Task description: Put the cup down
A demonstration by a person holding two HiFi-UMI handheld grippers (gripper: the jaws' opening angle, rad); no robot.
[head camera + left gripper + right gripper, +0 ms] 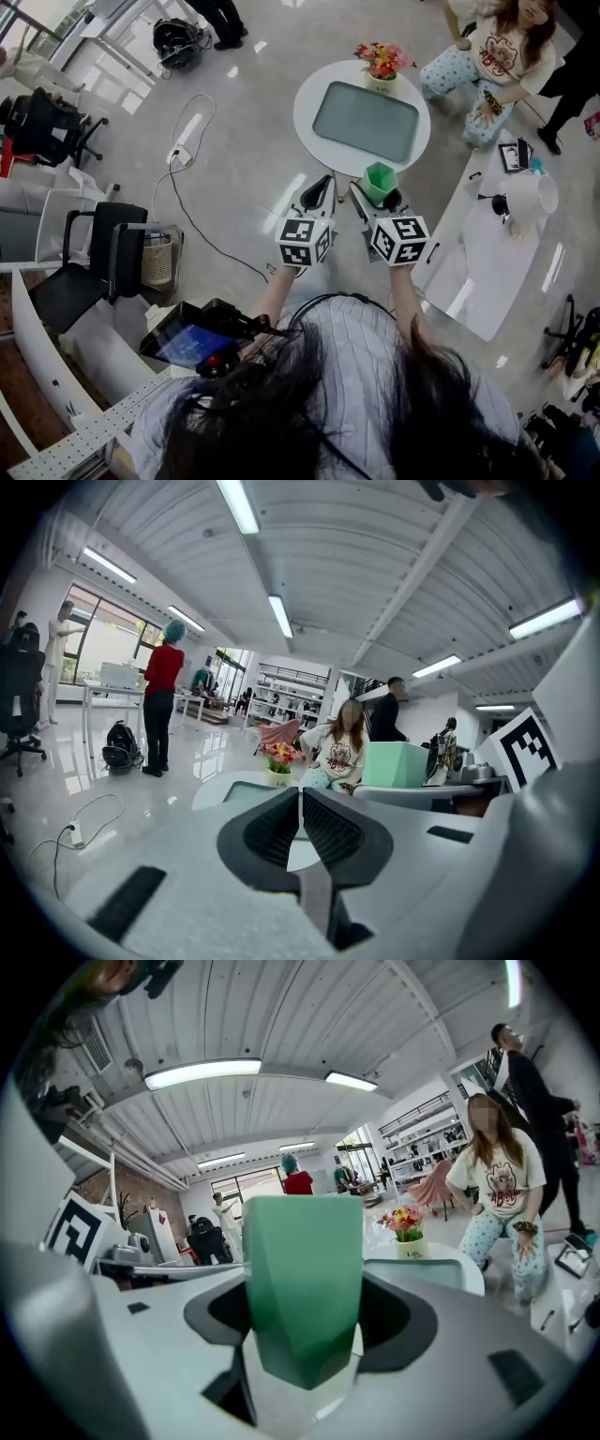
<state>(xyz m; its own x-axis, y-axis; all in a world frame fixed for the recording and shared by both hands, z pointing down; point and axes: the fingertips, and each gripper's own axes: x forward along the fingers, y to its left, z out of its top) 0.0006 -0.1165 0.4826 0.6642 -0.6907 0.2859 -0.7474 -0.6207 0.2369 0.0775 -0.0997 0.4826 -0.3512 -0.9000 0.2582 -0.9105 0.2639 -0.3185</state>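
A green faceted cup point(380, 182) stands upright between the jaws of my right gripper point(377, 199), which is shut on it; in the right gripper view the cup point(304, 1283) fills the middle. It hangs just at the near edge of the round white table point(312, 97). My left gripper point(319, 193) is beside it on the left, shut with nothing between its pads point(300, 829). The cup point(396, 764) also shows at the right of the left gripper view.
A grey tray point(366, 121) lies on the round table, with a flower pot point(382, 64) at its far edge. A seated person point(491, 58) is beyond the table. A white bench point(481, 253) with small items stands at right. Chairs point(94, 262) and a cable point(183, 202) are at left.
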